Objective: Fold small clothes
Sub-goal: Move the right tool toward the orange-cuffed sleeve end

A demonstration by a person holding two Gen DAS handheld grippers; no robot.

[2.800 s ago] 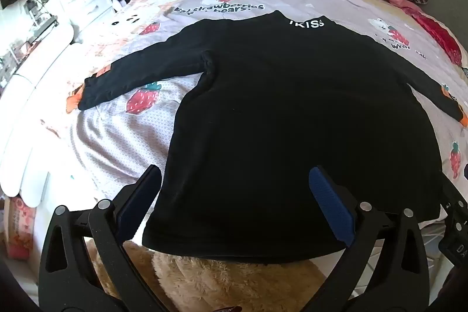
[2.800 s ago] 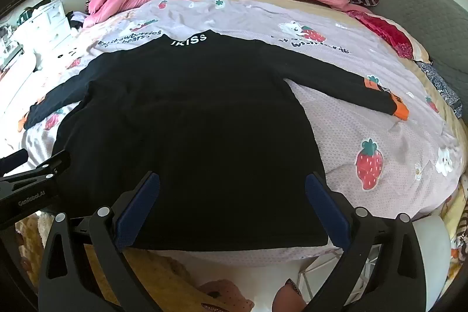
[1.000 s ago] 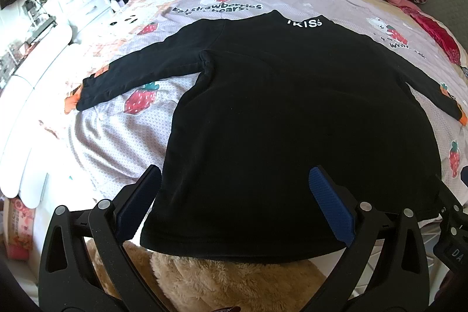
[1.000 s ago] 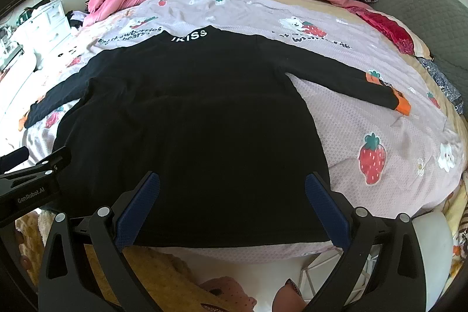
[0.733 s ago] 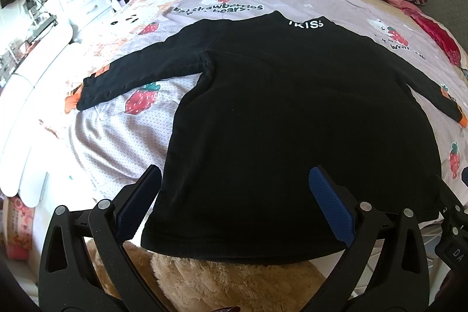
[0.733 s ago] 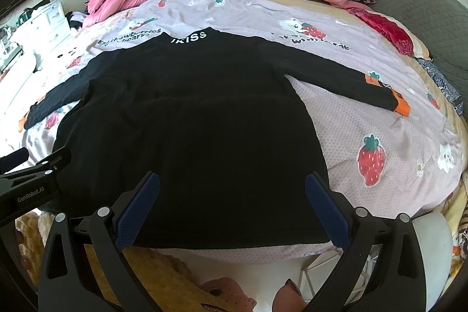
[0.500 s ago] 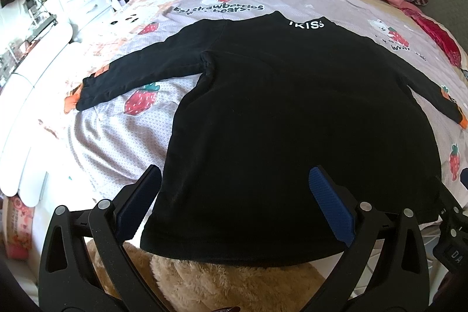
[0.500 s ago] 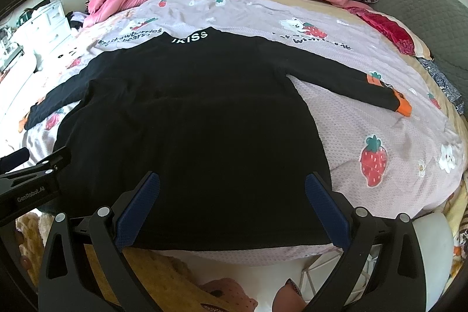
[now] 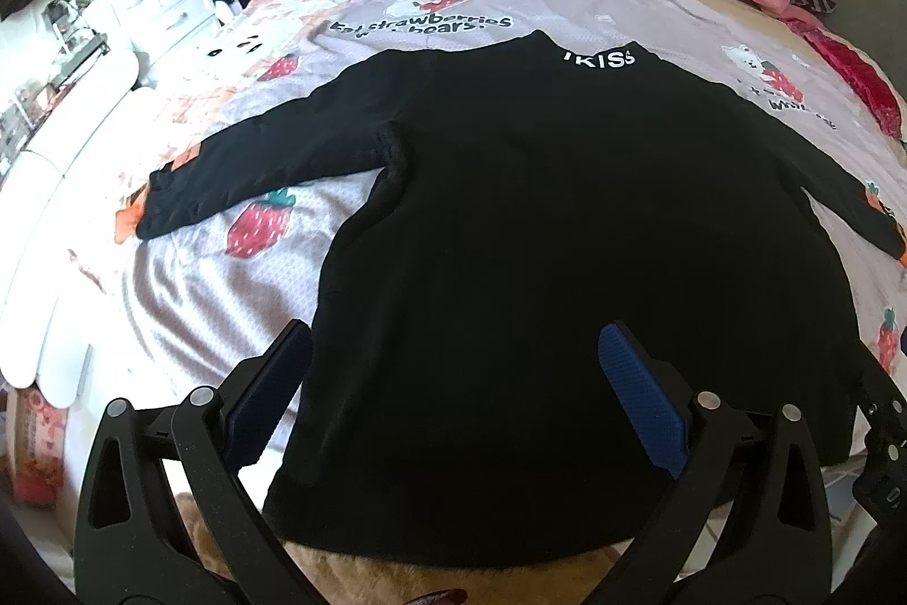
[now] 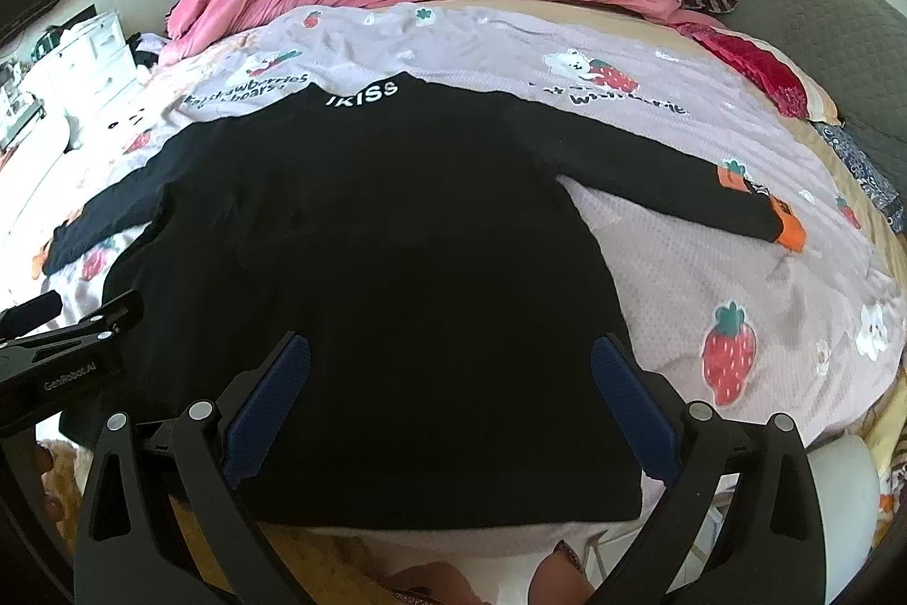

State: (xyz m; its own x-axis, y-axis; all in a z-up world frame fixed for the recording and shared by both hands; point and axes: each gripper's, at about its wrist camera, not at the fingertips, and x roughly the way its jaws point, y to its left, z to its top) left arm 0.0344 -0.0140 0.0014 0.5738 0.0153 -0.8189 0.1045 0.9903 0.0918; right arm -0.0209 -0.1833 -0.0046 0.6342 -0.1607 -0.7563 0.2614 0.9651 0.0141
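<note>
While the black top [image 9: 567, 236] lies flat, both hand-held grippers [image 9: 453, 389] [image 10: 448, 395] hover spread.

Bright daylight from the left, blown-out glare at that edge; strong fisheye bending, dark corner vignette, mostly sharp

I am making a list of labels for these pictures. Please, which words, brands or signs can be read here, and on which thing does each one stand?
"IKISS": white letters on the collar of the black top, first letter unclear.
"strawberries" and "bears": black print on the purple bedspread; the other words of that print are not readable.
A second print near the bear picture on the bedspread: too creased to read.
"GenRobot.AI": white letters on the left gripper.
</note>
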